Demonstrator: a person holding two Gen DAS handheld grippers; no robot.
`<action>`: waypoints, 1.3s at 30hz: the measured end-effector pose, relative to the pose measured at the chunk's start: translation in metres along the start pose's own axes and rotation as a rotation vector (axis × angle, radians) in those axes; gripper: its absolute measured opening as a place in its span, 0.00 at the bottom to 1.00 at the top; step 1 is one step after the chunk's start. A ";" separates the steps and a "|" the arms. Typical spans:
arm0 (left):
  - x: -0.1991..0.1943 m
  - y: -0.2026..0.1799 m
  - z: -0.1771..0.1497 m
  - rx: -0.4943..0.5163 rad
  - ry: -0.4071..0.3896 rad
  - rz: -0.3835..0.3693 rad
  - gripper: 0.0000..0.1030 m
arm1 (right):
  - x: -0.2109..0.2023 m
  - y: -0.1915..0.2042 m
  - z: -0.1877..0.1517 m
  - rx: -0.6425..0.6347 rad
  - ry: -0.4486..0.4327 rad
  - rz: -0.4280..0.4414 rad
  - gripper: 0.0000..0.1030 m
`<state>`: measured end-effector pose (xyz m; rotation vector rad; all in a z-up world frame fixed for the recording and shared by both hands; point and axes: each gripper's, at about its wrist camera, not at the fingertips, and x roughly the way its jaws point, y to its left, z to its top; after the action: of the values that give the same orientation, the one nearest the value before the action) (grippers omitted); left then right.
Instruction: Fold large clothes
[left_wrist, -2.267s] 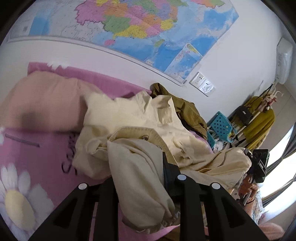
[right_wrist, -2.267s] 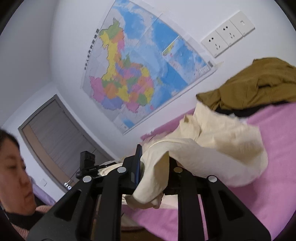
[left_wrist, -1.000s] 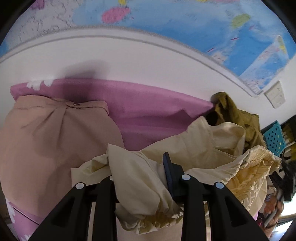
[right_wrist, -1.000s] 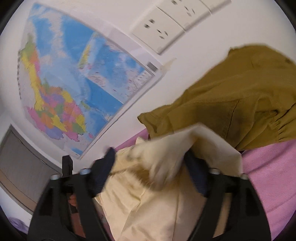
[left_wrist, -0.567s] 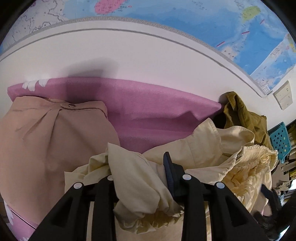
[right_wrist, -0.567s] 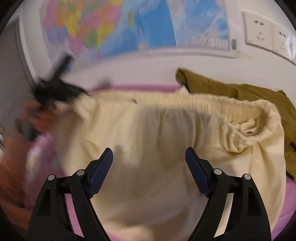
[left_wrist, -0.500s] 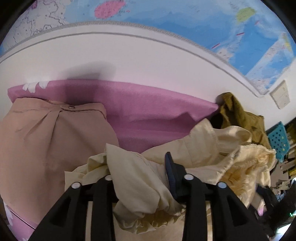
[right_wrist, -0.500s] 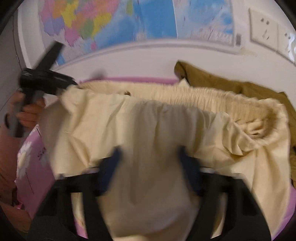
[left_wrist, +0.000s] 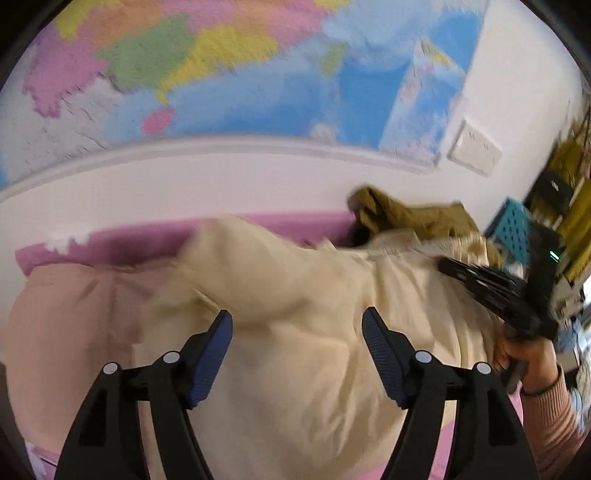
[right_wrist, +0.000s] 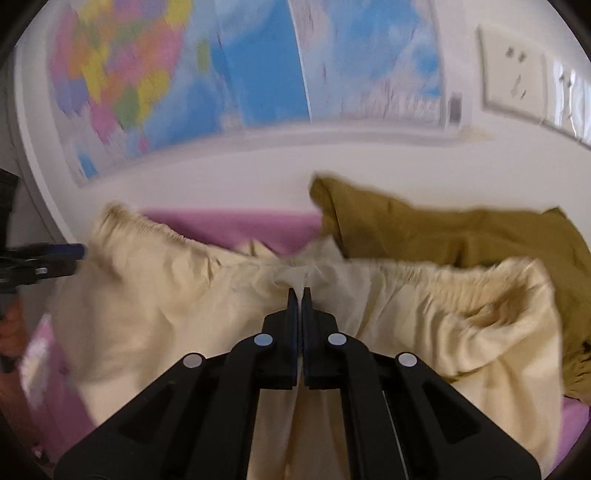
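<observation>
Gripping cream garment: right hand-held gripper, jaws now pinched on its fabric. Left hand-held gripper has released, jaws spread. Garment spread across pink bed.

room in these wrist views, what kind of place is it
Most likely a bedroom at home. Clothes lie on a pink bedsheet against the wall, a big map hangs above it, wall sockets sit beside the map, and more clothes hang on a rack at the far right.
</observation>
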<state>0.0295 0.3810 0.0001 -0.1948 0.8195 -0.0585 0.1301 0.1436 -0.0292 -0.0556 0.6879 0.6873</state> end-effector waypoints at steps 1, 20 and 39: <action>0.008 0.001 -0.003 0.006 0.019 0.021 0.68 | 0.008 0.000 -0.002 0.000 0.021 -0.001 0.02; -0.021 0.056 -0.093 -0.007 -0.049 0.136 0.92 | -0.141 -0.114 -0.149 0.366 -0.092 0.049 0.78; 0.002 0.041 -0.104 -0.108 -0.025 0.168 0.34 | -0.128 -0.127 -0.168 0.430 -0.034 0.209 0.18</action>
<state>-0.0462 0.4053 -0.0784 -0.2271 0.8119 0.1460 0.0395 -0.0727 -0.1055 0.4280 0.8028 0.7248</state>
